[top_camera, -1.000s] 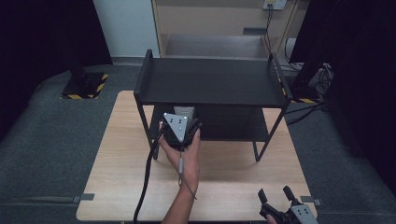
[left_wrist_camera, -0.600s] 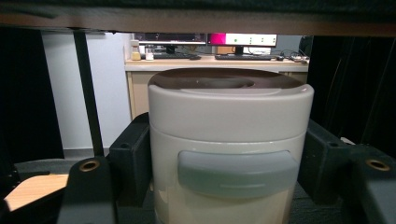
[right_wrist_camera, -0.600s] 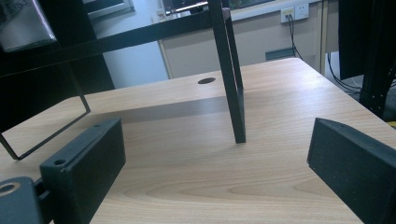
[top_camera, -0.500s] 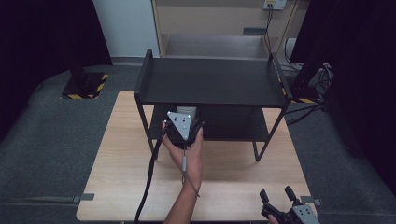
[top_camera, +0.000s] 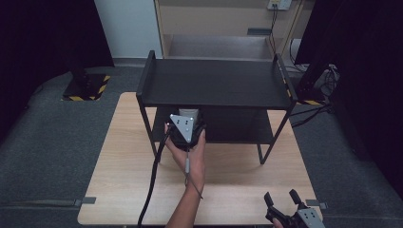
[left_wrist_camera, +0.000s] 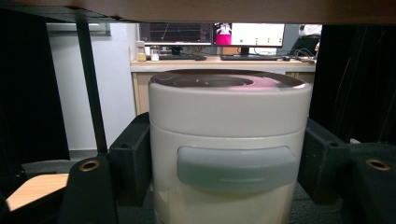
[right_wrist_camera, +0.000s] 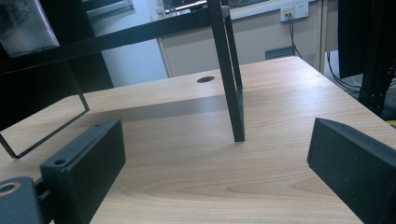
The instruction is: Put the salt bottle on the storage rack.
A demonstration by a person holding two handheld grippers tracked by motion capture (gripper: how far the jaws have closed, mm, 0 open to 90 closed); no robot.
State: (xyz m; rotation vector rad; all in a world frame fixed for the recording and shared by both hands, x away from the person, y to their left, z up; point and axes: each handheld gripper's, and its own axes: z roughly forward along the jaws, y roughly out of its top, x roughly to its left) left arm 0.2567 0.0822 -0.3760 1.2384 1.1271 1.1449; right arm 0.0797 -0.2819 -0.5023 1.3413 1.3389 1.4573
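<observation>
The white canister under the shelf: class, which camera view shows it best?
The left gripper view: the white canister sits close up between that gripper's jaws. In the high view the black shelf and left gripper hide it.

A lab or test room: dark curtains (top_camera: pixel 43 42) hang on both sides of the table (top_camera: pixel 123 161), hazard-striped stand bases (top_camera: pixel 85 88) sit on grey carpet, and monitors (left_wrist_camera: pixel 212 34) showing graphs stand on a far counter by wall sockets (right_wrist_camera: pixel 295 11).
</observation>
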